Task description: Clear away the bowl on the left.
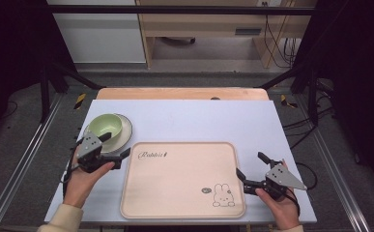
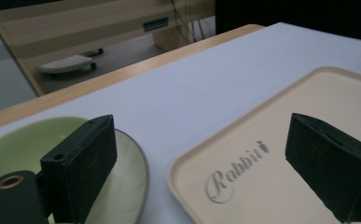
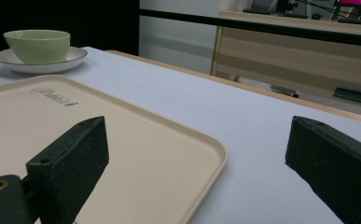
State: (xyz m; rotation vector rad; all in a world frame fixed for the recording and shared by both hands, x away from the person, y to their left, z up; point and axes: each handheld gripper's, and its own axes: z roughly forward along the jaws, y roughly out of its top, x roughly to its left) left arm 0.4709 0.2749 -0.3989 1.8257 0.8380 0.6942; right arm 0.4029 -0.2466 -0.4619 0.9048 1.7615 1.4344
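Note:
A pale green bowl (image 1: 105, 125) sits on a white plate (image 1: 125, 135) at the table's left. A beige tray (image 1: 179, 193) printed with "Rabbit" and a small rabbit drawing lies in the middle, with nothing on it. My left gripper (image 1: 117, 144) hovers open between the plate and the tray's near-left corner, with nothing between its jaws. In the left gripper view the bowl (image 2: 19, 144) and plate (image 2: 131, 168) lie behind one jaw and the tray (image 2: 271, 186) behind the other. My right gripper (image 1: 250, 163) is open at the tray's right edge, holding nothing. The right gripper view shows the tray (image 3: 136, 154) and, farther off, the bowl (image 3: 37, 44).
The white tabletop (image 1: 199, 121) has bare room behind and to the right of the tray. A wooden strip (image 1: 179, 93) runs along the table's far edge. Metal frame rails (image 1: 25, 159) flank both sides, and cables (image 1: 300, 130) lie on the floor at the right.

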